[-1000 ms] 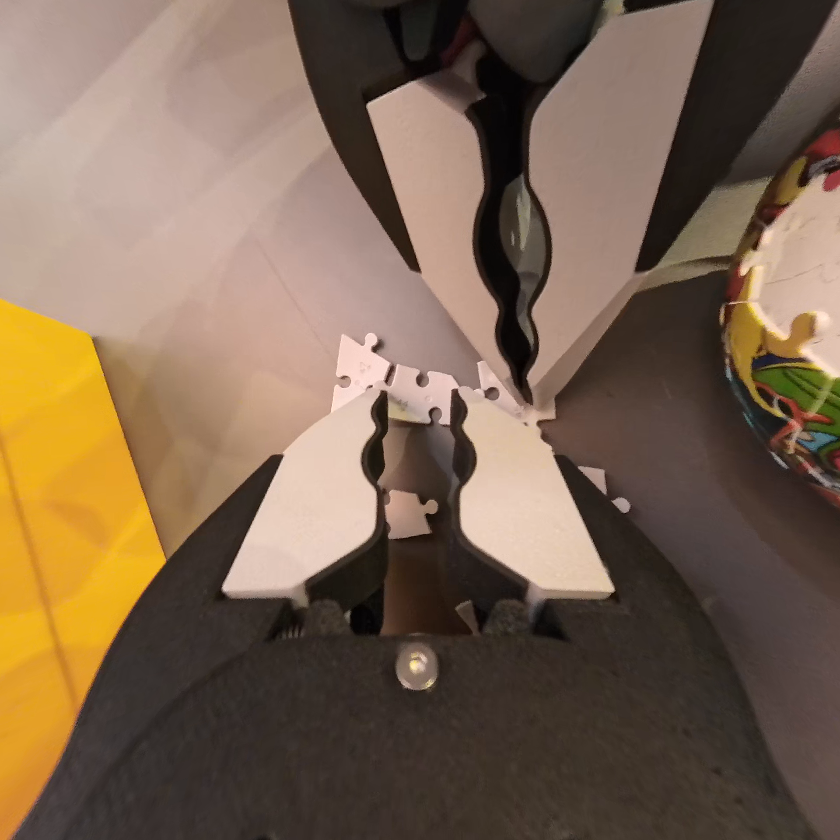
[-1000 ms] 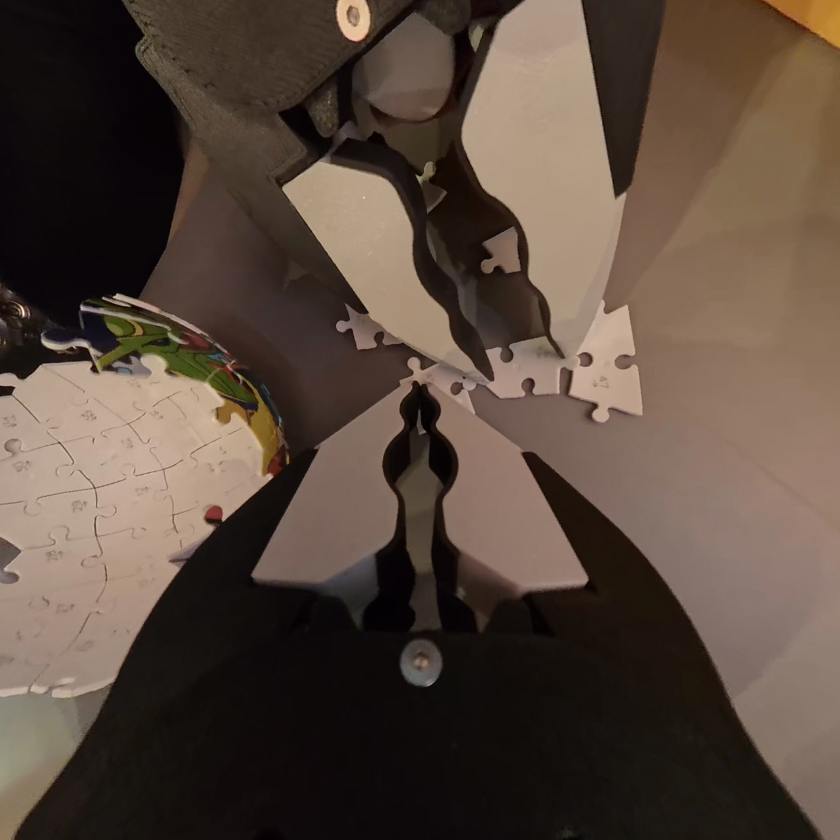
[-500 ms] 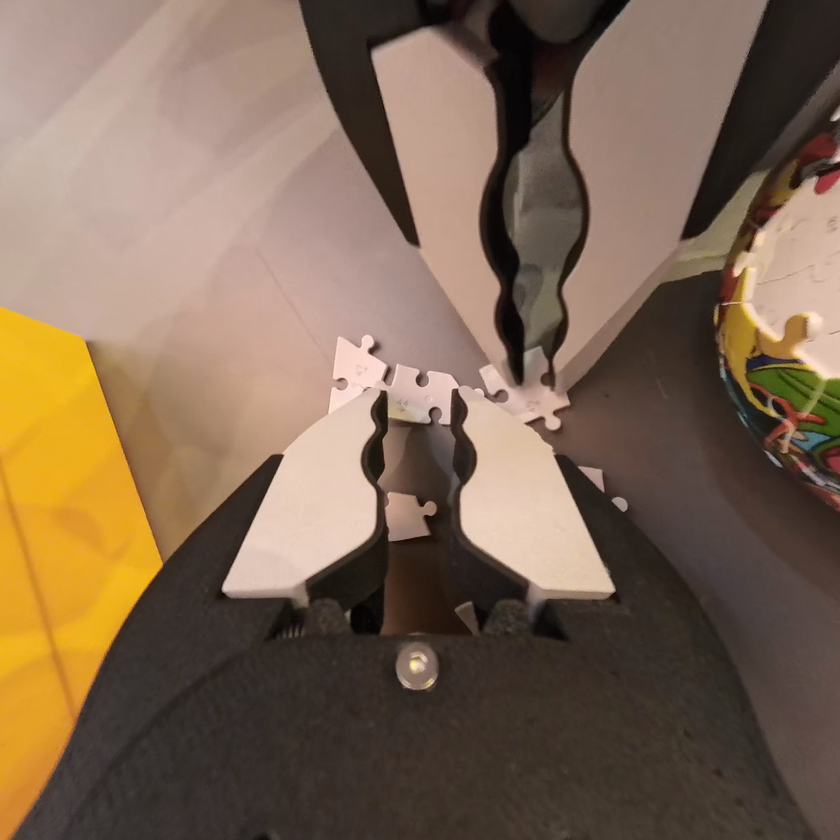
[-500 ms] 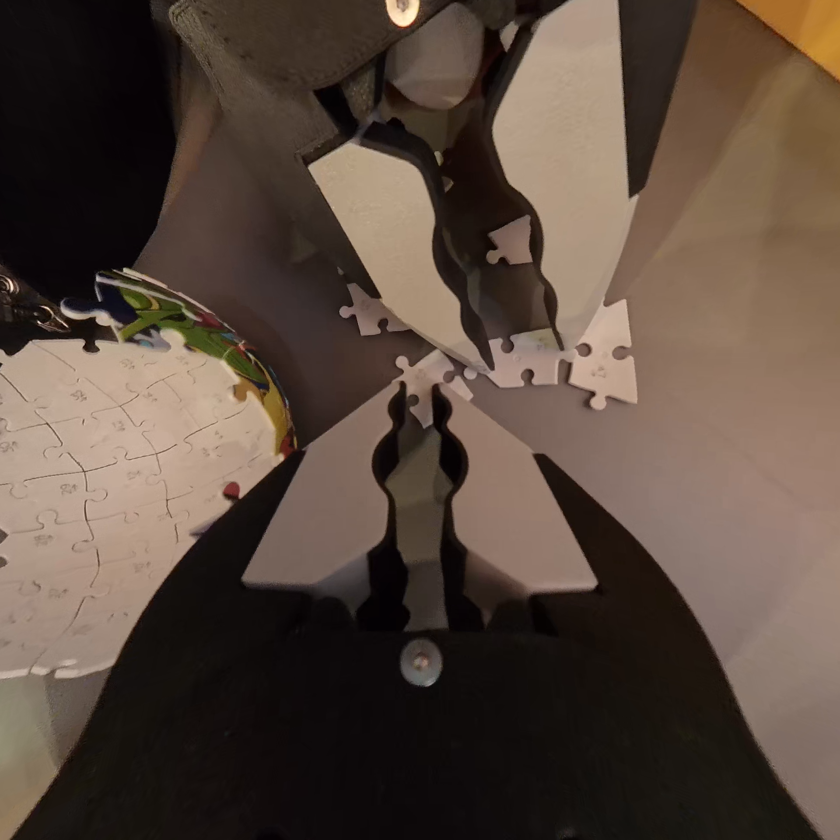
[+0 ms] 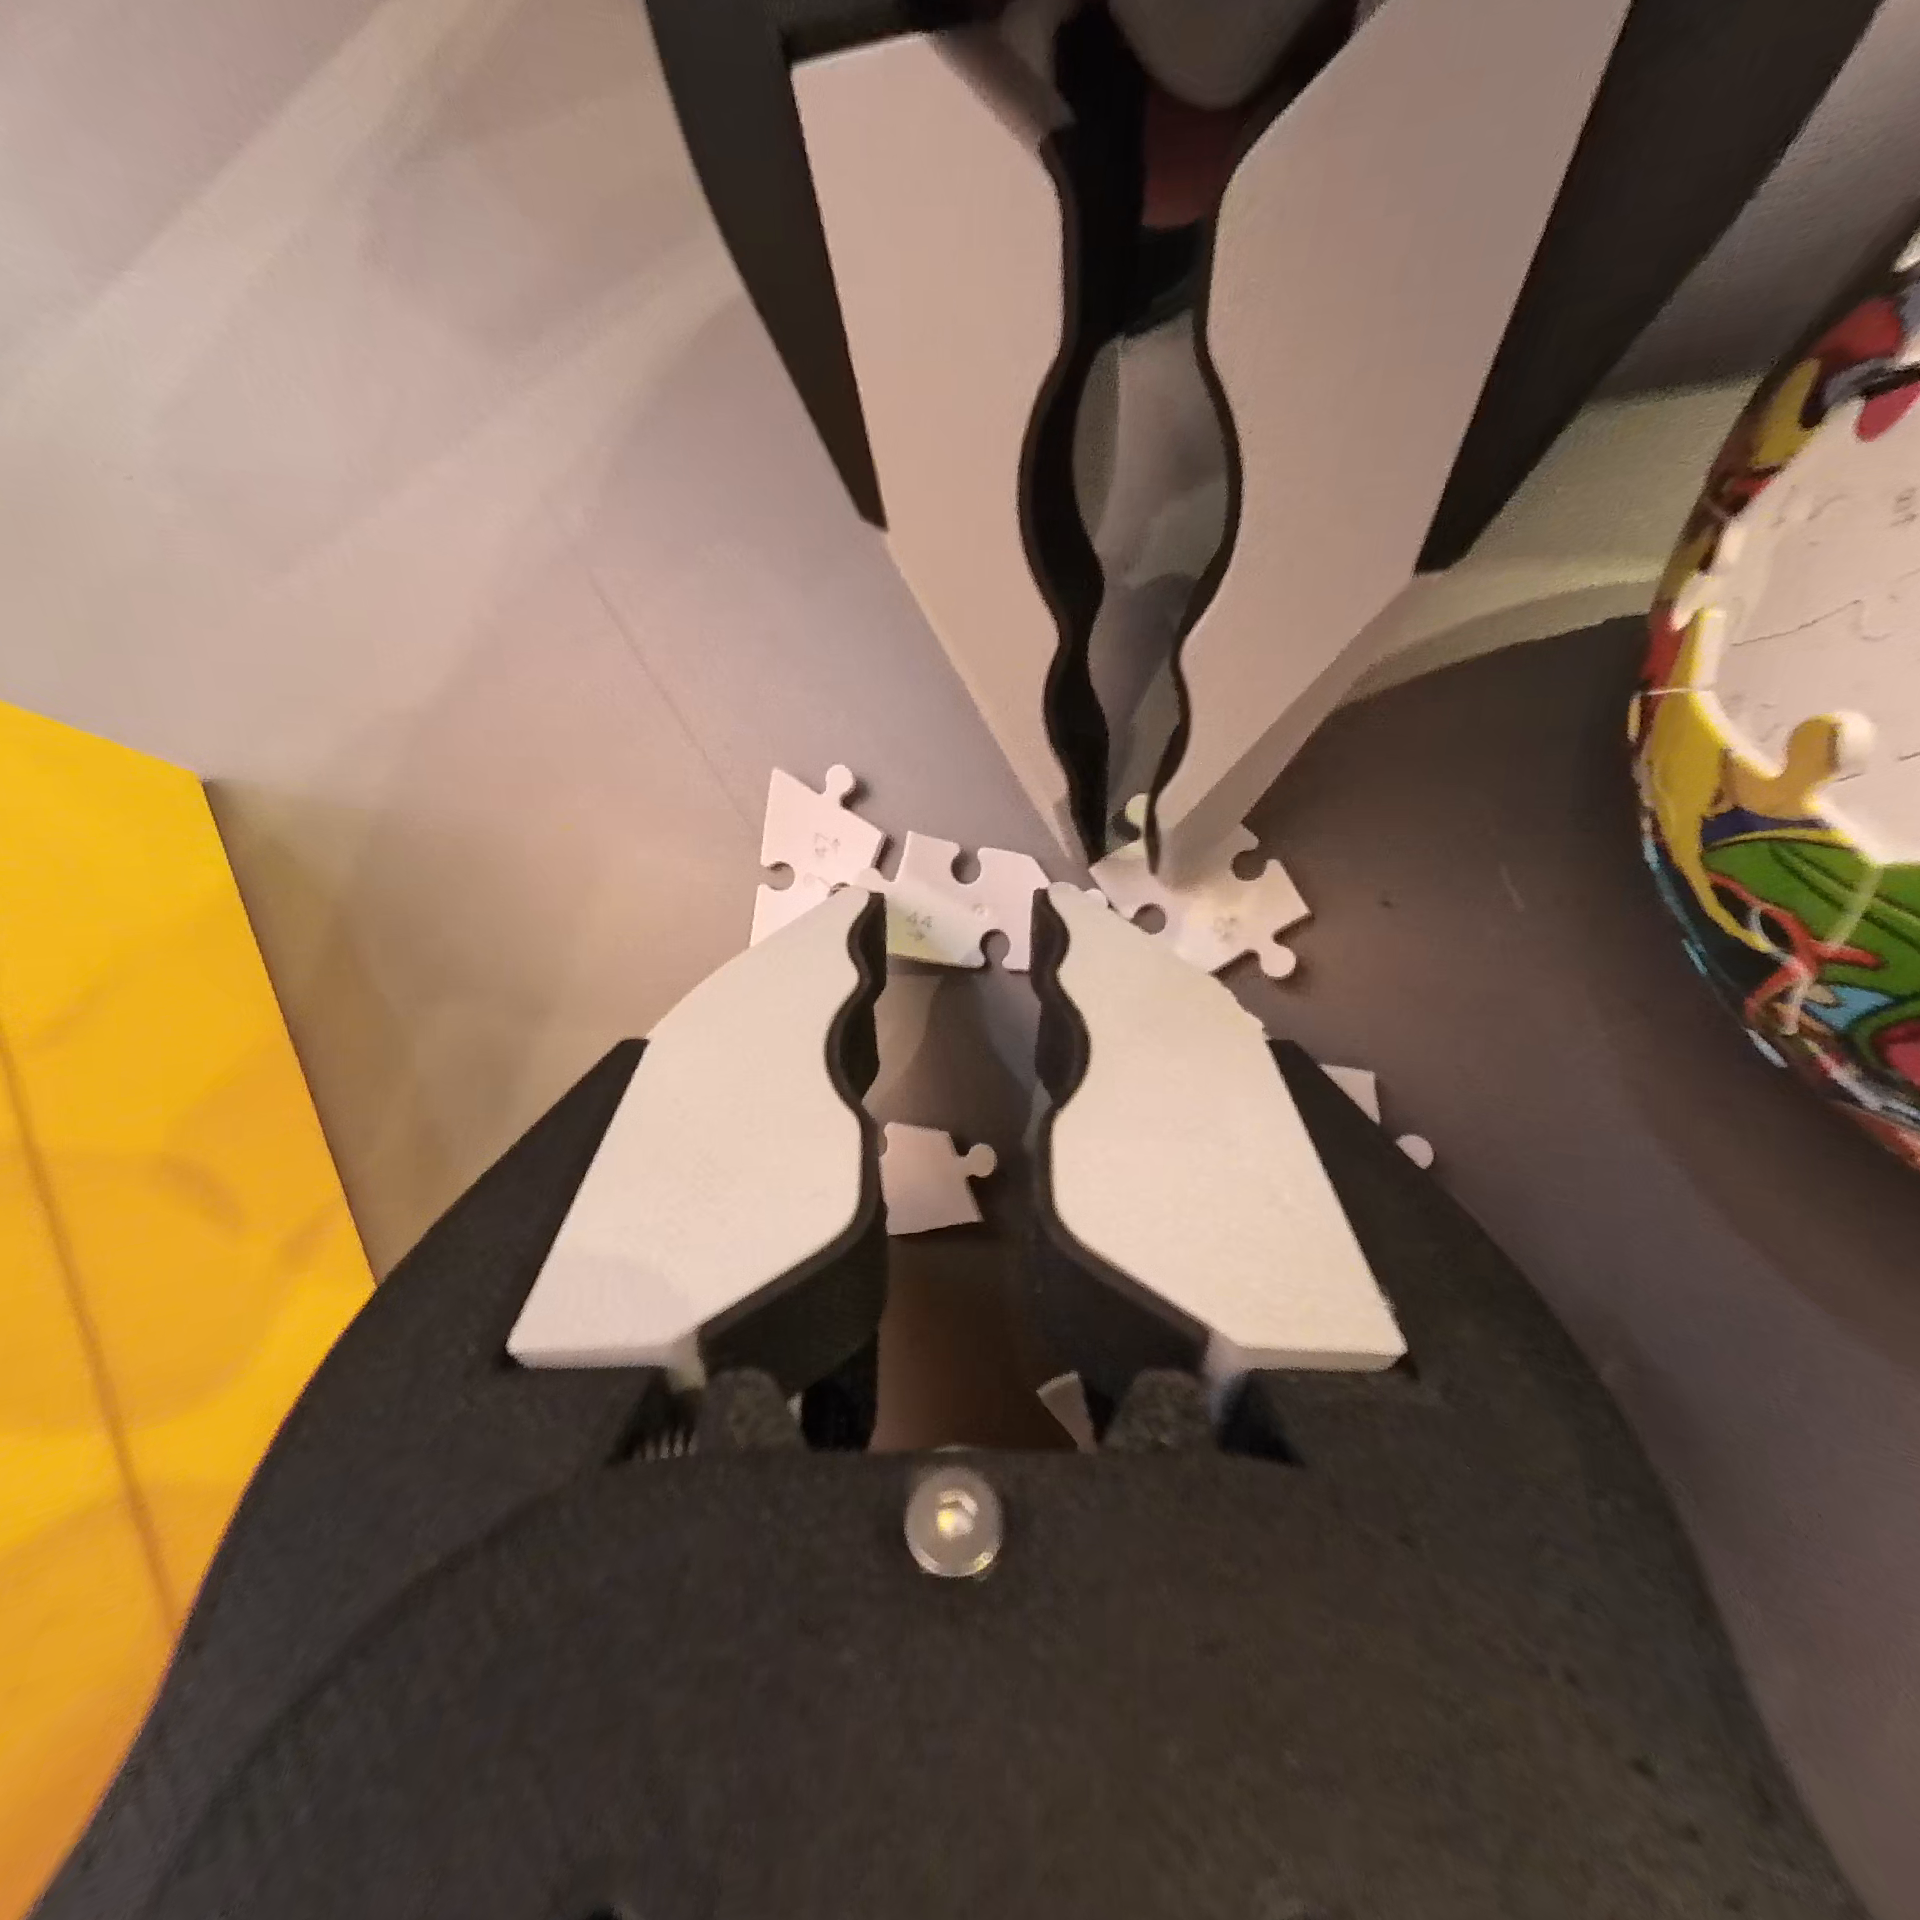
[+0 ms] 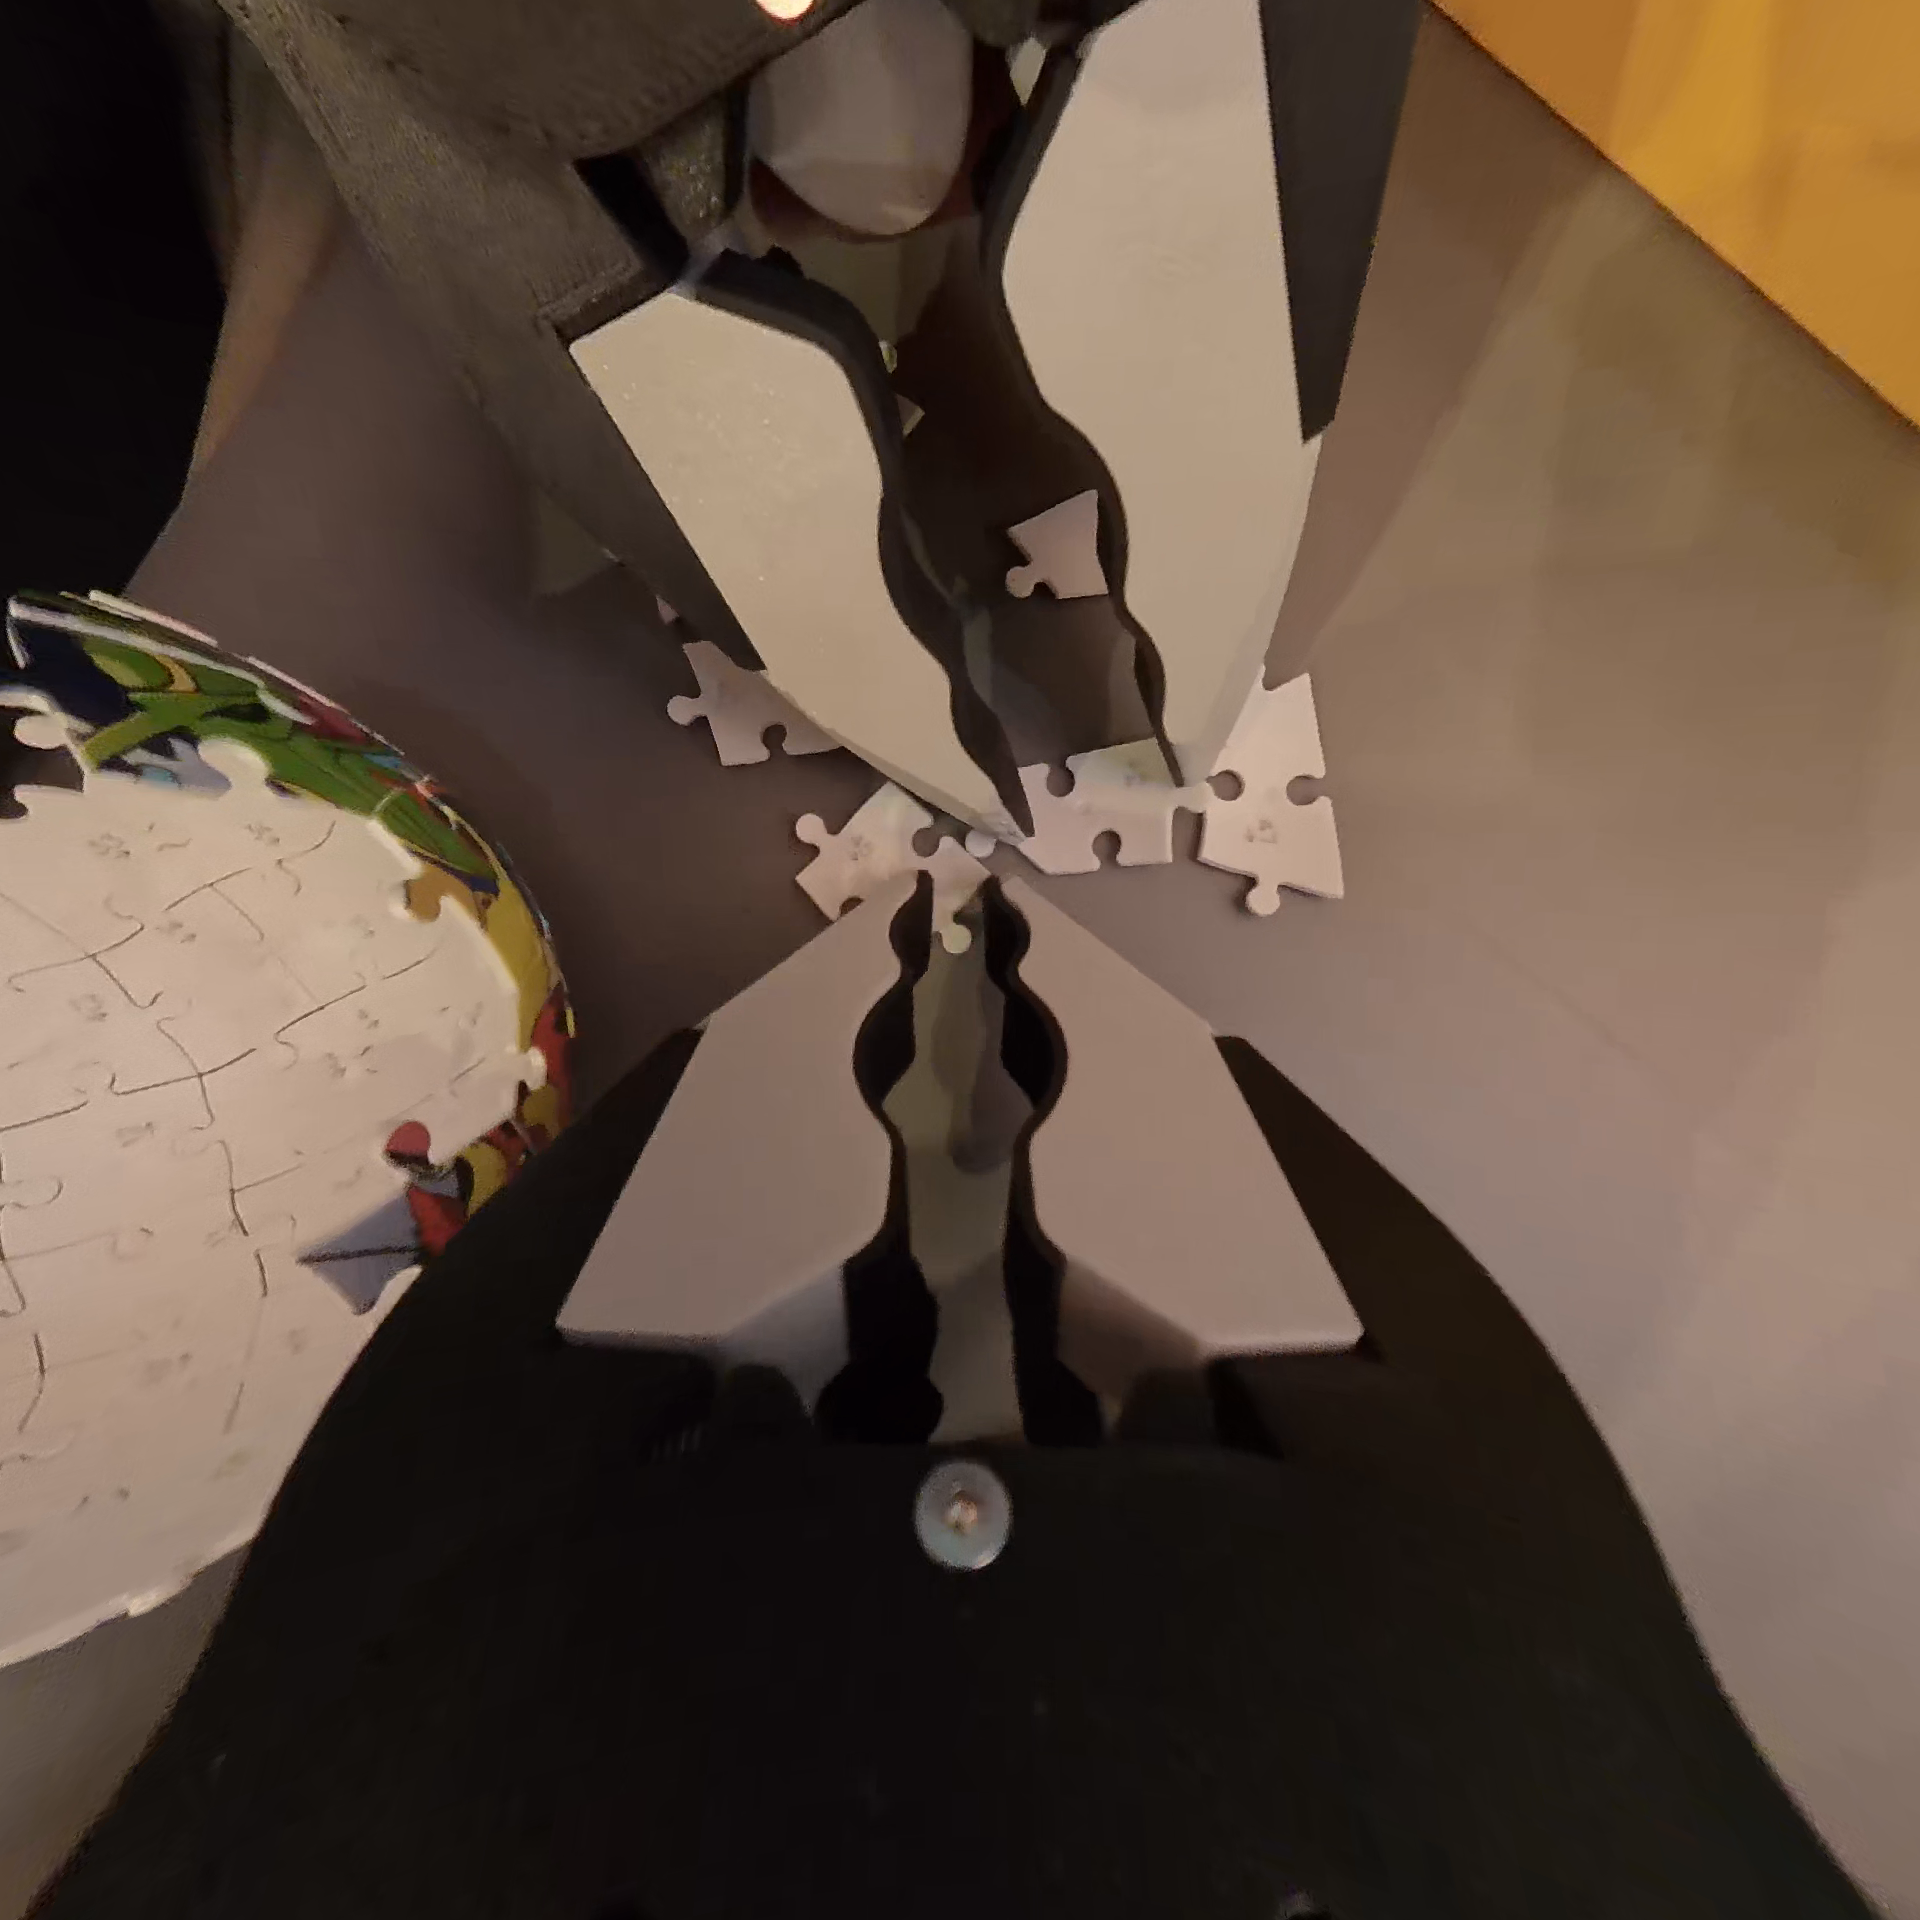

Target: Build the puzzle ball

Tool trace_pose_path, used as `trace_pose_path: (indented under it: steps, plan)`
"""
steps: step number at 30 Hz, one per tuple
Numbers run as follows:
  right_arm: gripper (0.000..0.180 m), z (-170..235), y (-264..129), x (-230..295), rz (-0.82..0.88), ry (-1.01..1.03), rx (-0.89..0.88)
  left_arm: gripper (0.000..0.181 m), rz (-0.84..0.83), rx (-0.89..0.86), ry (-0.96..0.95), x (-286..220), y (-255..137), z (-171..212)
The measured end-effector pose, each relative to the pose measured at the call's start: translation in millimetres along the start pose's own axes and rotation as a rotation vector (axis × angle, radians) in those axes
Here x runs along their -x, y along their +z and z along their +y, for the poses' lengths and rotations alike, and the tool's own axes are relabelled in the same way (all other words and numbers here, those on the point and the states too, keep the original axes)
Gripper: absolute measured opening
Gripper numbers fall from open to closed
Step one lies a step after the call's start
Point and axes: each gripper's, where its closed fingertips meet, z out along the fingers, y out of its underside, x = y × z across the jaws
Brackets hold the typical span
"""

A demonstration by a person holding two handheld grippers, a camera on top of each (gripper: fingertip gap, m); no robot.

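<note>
the step in hand looks like picking one loose piece off the grey table (image 6: 1558,1039) for the puzzle ball (image 6: 187,1039). the piece with two knobs (image 5: 1216,914) is my landmark: it lies flat, white side up, in the middle of a small scatter.

the right gripper (image 6: 951,894) has its tips down at the near edge of that piece, jaws almost pressed together around one small tab; whether the tab is truly pinched or only bracketed i cannot tell. a grip on a tab alone is weak, so i judge it better to slide further onto the body of the piece before lifting, and to lift straight up so neighbours are not dragged.

the left gripper (image 5: 956,914) stands just beyond the landmark piece, jaws spread, tips resting on or just over the middle piece (image 5: 961,909) beside it. it seems placed to pin that neighbour down.

further past the middle piece lies a wedge-shaped piece (image 5: 816,836), touching it. another small piece (image 5: 930,1174) lies under the left gripper, between its fingers. the half-built ball sits off to one side of the landmark, well apart, open rim showing. a yellow surface (image 5: 104,1143) lies on the opposite side.

the crowding is the obstacle: the two grippers' tips nearly meet over the landmark.
</note>
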Motion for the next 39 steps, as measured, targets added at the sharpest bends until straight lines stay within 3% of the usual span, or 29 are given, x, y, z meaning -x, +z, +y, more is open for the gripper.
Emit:
trace_pose_path:
  steps: [11, 12, 14, 18, 23, 28, 39]
  plan:
    - [0.000, 0.1, -4.2, -0.5, 0.026, 0.053, -0.080, 0.026, -0.003, 0.000, -0.004, 0.0, -0.2, 0.4]
    - [0.003, 0.5, -4.8, 0.6, 0.027, 0.054, -0.079, 0.026, -0.003, 0.000, -0.005, 0.0, -0.2, 0.4]
    - [0.030, 3.1, -6.3, 2.6, 0.029, 0.044, -0.063, 0.026, -0.001, 0.000, -0.008, 0.1, -0.1, 0.5]
    - [0.034, 5.9, -6.6, 4.2, 0.035, 0.021, -0.044, 0.026, -0.001, -0.001, -0.009, 0.0, -0.1, 0.4]
    - [0.011, 4.6, -2.6, 3.5, 0.049, 0.025, -0.058, 0.026, -0.005, 0.001, -0.007, 0.0, -0.1, 0.5]
    - [0.000, 3.7, -2.5, 3.3, 0.075, 0.041, -0.093, 0.026, -0.005, 0.000, -0.007, -0.1, -0.2, 0.5]
    - [0.000, 0.6, -7.6, -0.2, 0.112, 0.056, -0.164, 0.026, -0.008, 0.002, -0.009, -0.3, -0.3, 0.5]
